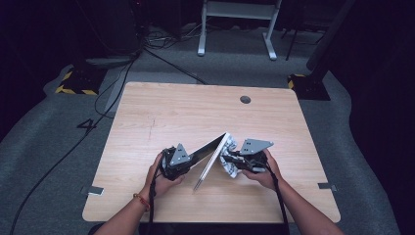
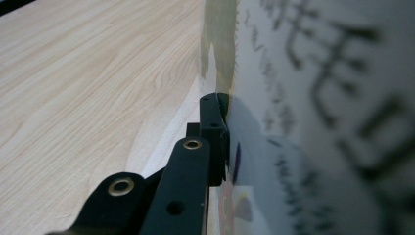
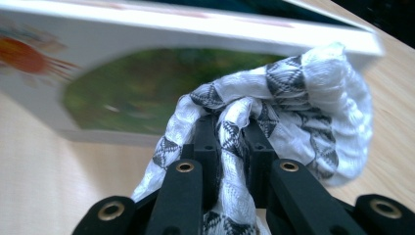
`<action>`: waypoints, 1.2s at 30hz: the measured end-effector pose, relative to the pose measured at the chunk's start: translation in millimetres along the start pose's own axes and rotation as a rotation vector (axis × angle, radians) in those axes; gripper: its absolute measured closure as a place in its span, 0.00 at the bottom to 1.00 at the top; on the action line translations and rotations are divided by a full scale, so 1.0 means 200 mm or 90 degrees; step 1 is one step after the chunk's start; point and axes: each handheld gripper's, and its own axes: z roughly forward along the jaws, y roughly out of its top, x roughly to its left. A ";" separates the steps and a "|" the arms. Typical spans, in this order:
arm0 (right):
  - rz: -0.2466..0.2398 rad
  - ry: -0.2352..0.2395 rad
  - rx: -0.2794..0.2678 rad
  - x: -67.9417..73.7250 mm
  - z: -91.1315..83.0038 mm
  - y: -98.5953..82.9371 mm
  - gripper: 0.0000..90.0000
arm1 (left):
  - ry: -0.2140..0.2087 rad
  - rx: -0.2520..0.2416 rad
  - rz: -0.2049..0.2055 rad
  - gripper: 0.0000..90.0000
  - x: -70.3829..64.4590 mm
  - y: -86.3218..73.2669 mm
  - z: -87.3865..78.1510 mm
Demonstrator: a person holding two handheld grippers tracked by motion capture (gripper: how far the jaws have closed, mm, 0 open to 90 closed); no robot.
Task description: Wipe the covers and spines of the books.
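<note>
Book (image 1: 211, 156) is standing tilted on its lower edge near the middle of the worktop (image 1: 161, 110), slightly toward 6 o'clock, cover faces leaning over to 3 o'clock. Left hand-held gripper (image 1: 188, 159) is bracing it from the 9 o'clock side; in the left gripper view the black jaws are sitting against the printed cover (image 2: 318, 122), seemingly pinching its edge, though the far jaw is hidden, so I cannot tell for certain that it is clenched.

Right hand-held gripper (image 3: 230, 142) is clenched on a bunched white cloth (image 3: 293, 107) with black diamond pattern, and the wad is pressing against the book's underside face, just beside its top corner in the right gripper view. In the high view the cloth (image 1: 230, 164) is sitting at 3 o'clock of the book, touching it.

Judgement: wiping of the cover is under way.

Notes for doing the stroke well:
- Keeping the left hold steady so the book is not sliding or toppling toward 9 o'clock under the wiping push.
- Moving the cloth along the face in long passes, keeping contact flat, not letting bare jaw tips scrape the cover.
- Keeping push light; lower edge on bare wood is likely slipping easily.
- Watching loose cloth folds, which may be snagging on the corner.
</note>
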 end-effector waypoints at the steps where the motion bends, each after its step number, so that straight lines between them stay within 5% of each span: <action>1: -0.004 0.000 0.003 0.01 0.01 0.00 0.90 | 0.000 0.000 0.000 0.94 0.00 0.00 0.00; 9: 0.003 0.009 0.016 0.02 0.05 -0.02 0.90 | -0.043 -0.013 0.021 0.83 -0.01 -0.02 -0.04; 15: -0.009 0.025 0.018 0.06 0.07 -0.02 0.90 | -0.036 0.025 0.097 0.75 -0.08 -0.03 -0.10; 18: -0.016 0.031 0.021 0.08 0.08 -0.01 0.90 | -0.035 0.034 0.104 0.68 -0.10 -0.05 -0.12; 22: -0.021 0.031 0.021 0.10 0.09 0.00 0.90 | -0.040 0.049 0.100 0.60 -0.12 -0.09 -0.15; 28: -0.017 0.039 0.027 0.10 0.11 -0.01 0.90 | -0.052 0.052 0.070 0.35 -0.16 -0.09 -0.15; 34: -0.022 0.048 0.029 0.12 0.13 -0.01 0.90 | -0.061 0.056 0.072 0.26 -0.23 -0.07 -0.13; 36: -0.027 0.053 0.029 0.14 0.14 0.00 0.90 | -0.067 0.040 0.055 0.24 -0.26 -0.05 -0.11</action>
